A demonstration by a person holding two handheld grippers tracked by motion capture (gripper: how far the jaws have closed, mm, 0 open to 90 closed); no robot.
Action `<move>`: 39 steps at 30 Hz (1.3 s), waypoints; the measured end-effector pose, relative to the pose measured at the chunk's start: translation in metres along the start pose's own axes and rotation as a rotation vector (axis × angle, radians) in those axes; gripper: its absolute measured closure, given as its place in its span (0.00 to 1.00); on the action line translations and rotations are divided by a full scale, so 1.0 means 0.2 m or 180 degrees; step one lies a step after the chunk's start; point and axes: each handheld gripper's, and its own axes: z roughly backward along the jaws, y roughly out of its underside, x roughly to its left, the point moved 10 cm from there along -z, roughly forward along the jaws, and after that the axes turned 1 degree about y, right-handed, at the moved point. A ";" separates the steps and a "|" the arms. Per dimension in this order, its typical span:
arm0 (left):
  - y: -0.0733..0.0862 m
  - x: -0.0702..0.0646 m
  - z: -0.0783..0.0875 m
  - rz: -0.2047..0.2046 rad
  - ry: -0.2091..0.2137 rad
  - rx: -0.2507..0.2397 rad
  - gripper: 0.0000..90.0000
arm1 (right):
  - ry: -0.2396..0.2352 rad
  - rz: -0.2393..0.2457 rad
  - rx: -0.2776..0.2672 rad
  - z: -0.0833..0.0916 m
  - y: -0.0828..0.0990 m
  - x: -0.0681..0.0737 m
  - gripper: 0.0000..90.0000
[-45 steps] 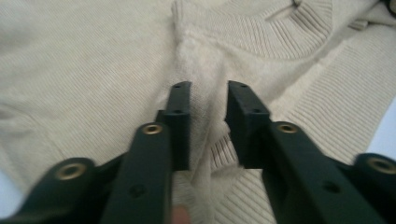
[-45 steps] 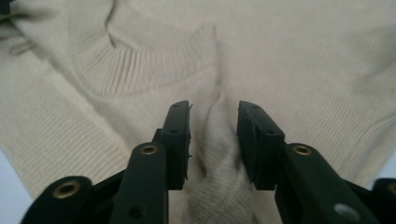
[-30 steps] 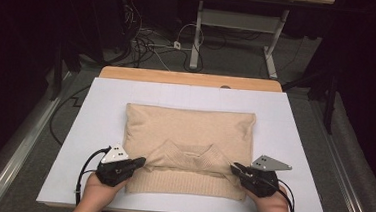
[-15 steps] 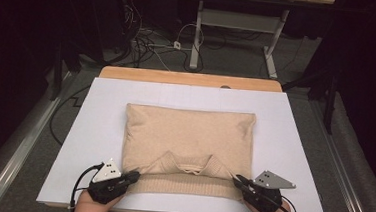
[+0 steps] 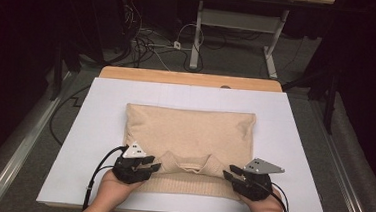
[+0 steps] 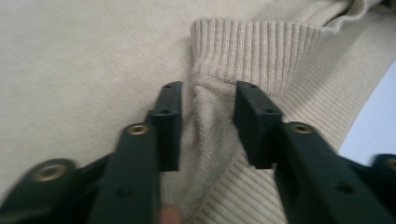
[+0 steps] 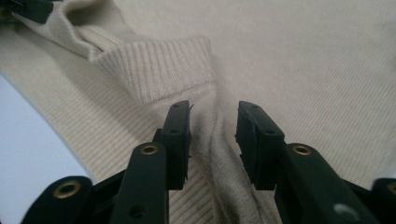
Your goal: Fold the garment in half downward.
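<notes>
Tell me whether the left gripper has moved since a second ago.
Yes. The left gripper has pulled back toward the near edge of the white board, its jaws just opening off the sweater fold.

Lab, floor cables (image 5: pixel 150 45), white-topped table (image 5: pixel 293 143)

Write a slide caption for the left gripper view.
Left claw straddling a raised ridge of the folded beige sweater just below its ribbed cuff.

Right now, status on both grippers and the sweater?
Left gripper and right gripper: jaws just opening, fabric ridge between them, unpinched. Folded beige sweater flat on white board. Nothing in the way.
</notes>
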 end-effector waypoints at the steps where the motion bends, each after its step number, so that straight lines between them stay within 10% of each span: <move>1: 0.01 0.00 0.00 -0.0010 -0.0008 -0.0005 0.77 | -0.0020 -0.0017 0.0018 -0.01 0.01 0.00 0.77; 9: 0.04 -0.04 0.03 -0.0080 0.0035 -0.0095 0.91 | -0.0069 0.0135 0.0067 0.00 0.07 0.04 0.91; 39: 0.23 -0.18 0.12 -0.0228 0.0195 -0.0286 0.78 | -0.0064 0.0129 -0.0167 0.13 0.19 0.13 0.89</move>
